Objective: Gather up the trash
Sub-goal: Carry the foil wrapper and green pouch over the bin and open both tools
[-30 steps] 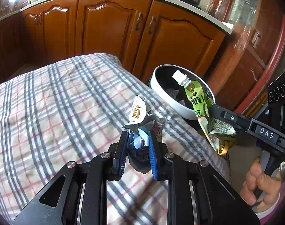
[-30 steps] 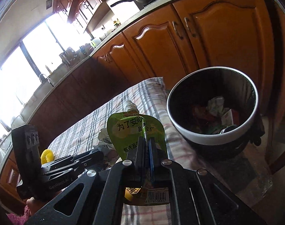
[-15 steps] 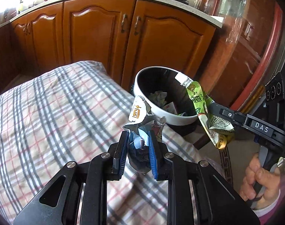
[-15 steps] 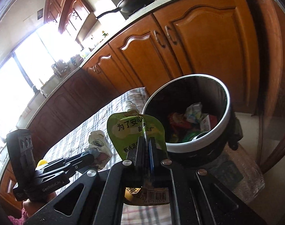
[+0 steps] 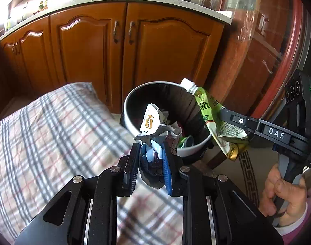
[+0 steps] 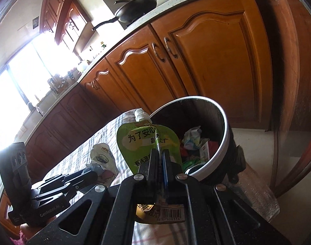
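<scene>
Left tongs [image 5: 150,161]: closed on a crumpled wrapper [image 5: 153,128], foil-like and creased, held above the checked cloth at the worktop's edge [image 5: 53,132], its tip in front of the bin's near rim.
Right tongs [image 6: 160,159]: pinched tight on a green spout pouch [image 6: 147,140], flat, glossy, limp, capped end up.
Bin [image 6: 225,122]: round, white rim, dark wall, litter inside, beside the worktop's end.
Risk: releasing short of the rim would likely drop light scraps onto cloth or floor; the floppy pouch could catch the rim.
</scene>
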Demonstrator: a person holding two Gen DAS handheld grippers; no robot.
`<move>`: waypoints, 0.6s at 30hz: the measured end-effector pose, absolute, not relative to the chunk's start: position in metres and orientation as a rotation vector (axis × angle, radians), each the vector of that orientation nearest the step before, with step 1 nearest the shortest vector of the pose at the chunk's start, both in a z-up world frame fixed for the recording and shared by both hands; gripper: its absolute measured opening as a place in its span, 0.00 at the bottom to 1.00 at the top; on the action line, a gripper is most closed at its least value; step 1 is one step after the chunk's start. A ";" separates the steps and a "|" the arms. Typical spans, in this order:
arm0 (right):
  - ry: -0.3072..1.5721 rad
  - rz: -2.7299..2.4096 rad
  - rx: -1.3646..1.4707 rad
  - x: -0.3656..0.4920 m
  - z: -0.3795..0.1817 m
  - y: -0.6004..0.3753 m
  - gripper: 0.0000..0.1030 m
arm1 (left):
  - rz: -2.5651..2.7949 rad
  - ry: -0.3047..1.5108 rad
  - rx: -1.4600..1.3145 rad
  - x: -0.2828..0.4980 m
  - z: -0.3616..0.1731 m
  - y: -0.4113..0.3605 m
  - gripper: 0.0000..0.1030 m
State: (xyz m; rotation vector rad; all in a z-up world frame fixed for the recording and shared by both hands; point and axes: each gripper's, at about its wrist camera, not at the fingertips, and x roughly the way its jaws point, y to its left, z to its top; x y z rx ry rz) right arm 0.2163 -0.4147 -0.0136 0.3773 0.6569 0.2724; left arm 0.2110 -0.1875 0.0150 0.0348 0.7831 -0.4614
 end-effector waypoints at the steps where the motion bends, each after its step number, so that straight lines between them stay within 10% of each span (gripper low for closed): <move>1: 0.656 0.268 0.377 0.219 -0.013 -0.416 0.04 | -0.463 0.781 0.041 0.214 0.015 -0.192 0.19; 18: 0.673 0.235 0.380 0.258 -0.017 -0.429 0.04 | -0.474 0.797 0.064 0.257 0.013 -0.230 0.19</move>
